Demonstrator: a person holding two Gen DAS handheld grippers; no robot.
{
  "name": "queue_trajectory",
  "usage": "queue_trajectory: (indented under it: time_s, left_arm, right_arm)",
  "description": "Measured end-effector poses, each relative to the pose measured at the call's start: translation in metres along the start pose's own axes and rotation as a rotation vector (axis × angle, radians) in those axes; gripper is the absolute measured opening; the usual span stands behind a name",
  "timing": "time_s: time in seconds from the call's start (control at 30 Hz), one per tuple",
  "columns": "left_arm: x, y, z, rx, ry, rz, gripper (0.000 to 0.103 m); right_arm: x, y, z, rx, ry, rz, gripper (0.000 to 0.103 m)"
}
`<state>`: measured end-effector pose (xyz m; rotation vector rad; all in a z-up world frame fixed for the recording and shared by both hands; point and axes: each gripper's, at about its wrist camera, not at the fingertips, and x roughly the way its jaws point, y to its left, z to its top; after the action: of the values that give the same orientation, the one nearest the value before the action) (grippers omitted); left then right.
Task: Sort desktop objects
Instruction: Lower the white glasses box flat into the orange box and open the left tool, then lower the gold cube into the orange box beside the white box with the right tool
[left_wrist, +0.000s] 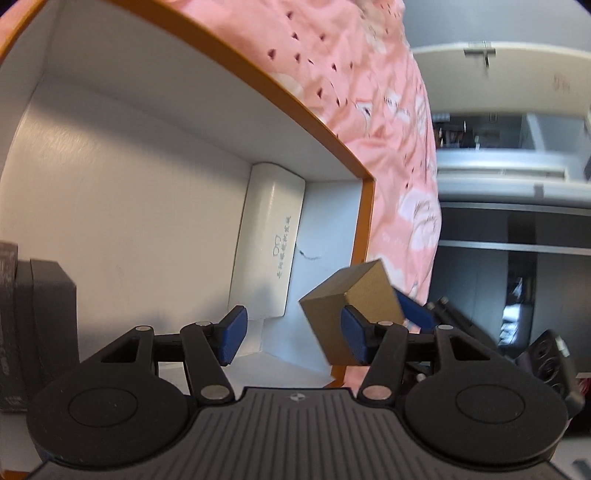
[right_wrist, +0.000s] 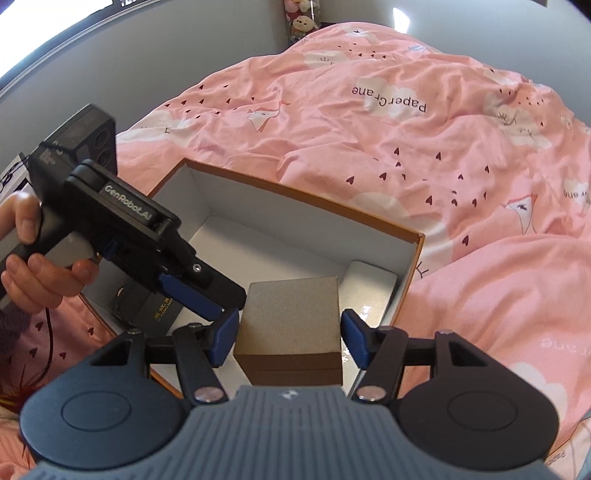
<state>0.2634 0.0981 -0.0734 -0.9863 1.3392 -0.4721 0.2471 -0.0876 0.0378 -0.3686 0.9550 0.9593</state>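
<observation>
pink printed bedspread (right_wrist: 369, 147), plush toys (right_wrist: 301, 18) behind.

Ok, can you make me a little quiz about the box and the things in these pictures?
1. True or false: the brown cardboard cube lies on the pink bedspread.
2. Which thing lies inside the orange-edged white box? A: a white glasses case. B: a green cup. C: a yellow banana.
3. Fill in: the ___ gripper has nothing between its fingers.

Key: 1 false, the right gripper holds the cube. 2 A. 3 left, the left gripper is open.
</observation>
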Motion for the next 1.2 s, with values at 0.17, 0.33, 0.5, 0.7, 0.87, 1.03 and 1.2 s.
queue_trajectory:
  time_s: [0.17, 0.33, 0.5, 0.7, 0.87, 1.03, 1.2]
  left_arm:
    - [0.003, 0.004, -0.001, -0.043, -0.043, -0.047, 0.071]
    - [0.015, 0.005, -0.003, -0.084, -0.037, -0.051, 0.072]
    - [0.02, 0.004, -0.007, -0.111, -0.041, -0.048, 0.072]
    - [0.017, -0.004, -0.007, -0.084, -0.071, 0.004, 0.065]
    - [0.012, -0.023, -0.005, 0.034, -0.074, 0.103, 0.057]
    - [0.014, -0.044, -0.005, 0.17, -0.059, 0.212, 0.054]
    - [0.017, -0.071, -0.013, 0.344, -0.06, 0.335, 0.053]
  right_arm:
    - [0.009, -0.005, -0.005, 0.087, 0.008, 0.077, 0.063]
    - [0.013, -0.004, -0.008, 0.155, -0.011, 0.131, 0.063]
    - [0.016, -0.004, -0.012, 0.197, -0.018, 0.15, 0.063]
    - [0.018, -0.007, -0.015, 0.209, -0.01, 0.157, 0.063]
    - [0.018, -0.009, -0.018, 0.189, 0.01, 0.149, 0.062]
    - [0.011, -0.016, -0.023, 0.177, 0.016, 0.15, 0.062]
    - [0.001, -0.022, -0.028, 0.158, 0.009, 0.09, 0.062]
